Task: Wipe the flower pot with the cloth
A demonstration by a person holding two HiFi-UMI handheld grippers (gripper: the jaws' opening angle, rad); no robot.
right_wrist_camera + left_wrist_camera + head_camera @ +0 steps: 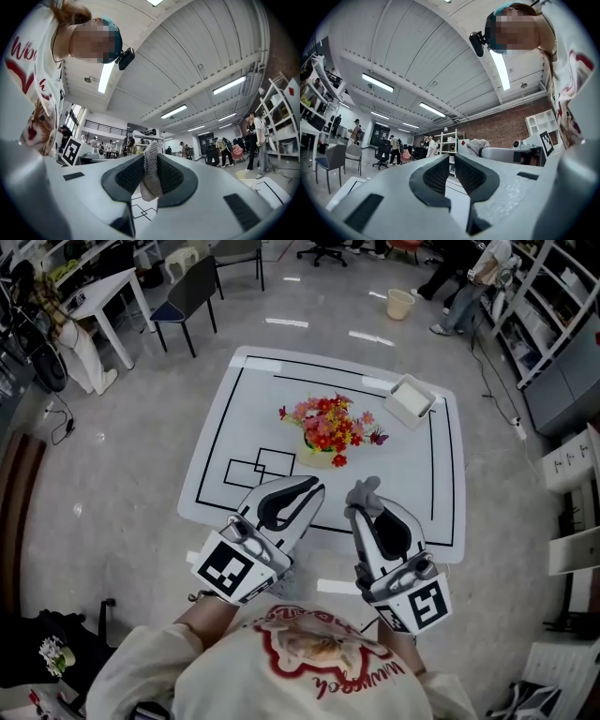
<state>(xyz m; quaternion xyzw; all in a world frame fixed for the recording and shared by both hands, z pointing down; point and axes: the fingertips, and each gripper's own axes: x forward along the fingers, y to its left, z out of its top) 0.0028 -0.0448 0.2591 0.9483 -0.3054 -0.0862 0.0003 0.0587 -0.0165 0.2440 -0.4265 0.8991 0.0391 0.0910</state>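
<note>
Viewing from the head camera, the left tongs (305, 489) hang over the near edge of the white counter marked with black lines (220, 418). Left gripper view: left tongs (452, 161) are closed to a thin slit, pads nearly meeting, nothing between them.

The pale flower pot filled with red and pink flowers (319, 458) stands upright near the middle of the counter, beyond both tongs and apart from them. Neither tool touches it.

The right tongs (366, 510) are held beside the left ones, also over the near edge. They are clamped on a grey knitted cloth (367, 489), which sticks out past the tips towards the pot. Right gripper view: right tongs (151, 164) grip the cloth (151, 180) between the ribbed dark pads, with cloth showing above and below them.

A white rectangular box (410, 399) sits on the far right part of the counter, apart from the pot.
</note>
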